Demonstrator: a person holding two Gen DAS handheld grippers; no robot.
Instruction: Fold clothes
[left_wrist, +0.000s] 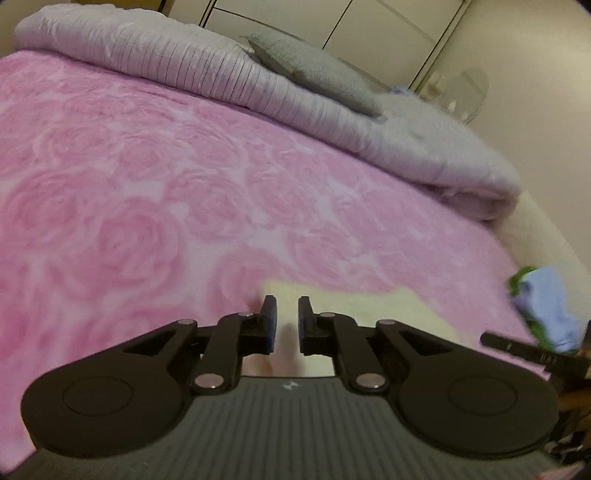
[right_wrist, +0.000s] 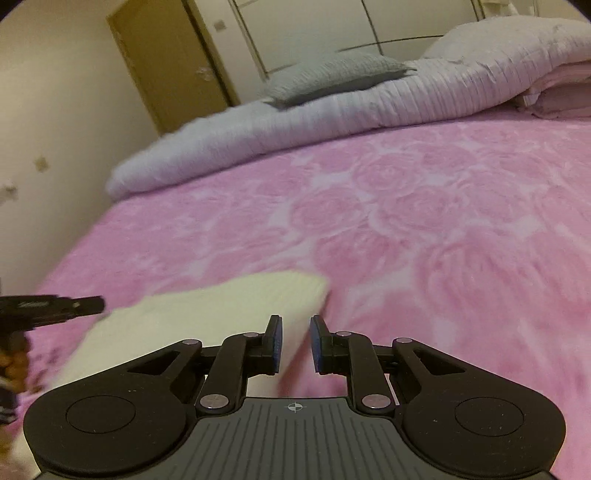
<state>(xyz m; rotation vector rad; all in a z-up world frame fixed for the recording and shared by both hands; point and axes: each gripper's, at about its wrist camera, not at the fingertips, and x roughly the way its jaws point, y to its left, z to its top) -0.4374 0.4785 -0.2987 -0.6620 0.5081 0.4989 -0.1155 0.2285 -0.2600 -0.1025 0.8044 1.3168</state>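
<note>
**Ana:** Pink fleece with a raised rose pattern covers the bed (left_wrist: 155, 177) and fills most of both views. Along the top of each frame we see a rolled quilt (left_wrist: 184, 62), pale lilac with fine ribbed stitching, and a grey pillow (left_wrist: 314, 74) resting on it. Cream walls and cupboard doors sit behind.

**Ben:** Where is the garment?

**Ana:** Our cloth (right_wrist: 207, 314) is pale cream, soft-looking and flat, lying on the fleece at lower centre of both views. In the right wrist view it spreads from lower left to centre, and its right edge passes between the fingers of our right gripper (right_wrist: 294, 343). In the left wrist view it lies in front of and right of our left gripper (left_wrist: 287, 319).

**Ben:** Are the fingers gripping?

**Ana:** No. Both pairs stand apart with a clear gap, blue pads facing inward, nothing pinched. A heap of blue and green clothes (left_wrist: 543, 314) sits at the right edge of the left view.

**Ben:** What could go wrong?

**Ana:** We judge three risks. Plush fleece under thin cloth means closing low could pinch the blanket along with the garment. Closing on only the very edge could let the cloth slip out as we lift. And both views are blurred, so we cannot tell whether the cloth is one layer or several; grabbing one layer would skew the fold.
</note>
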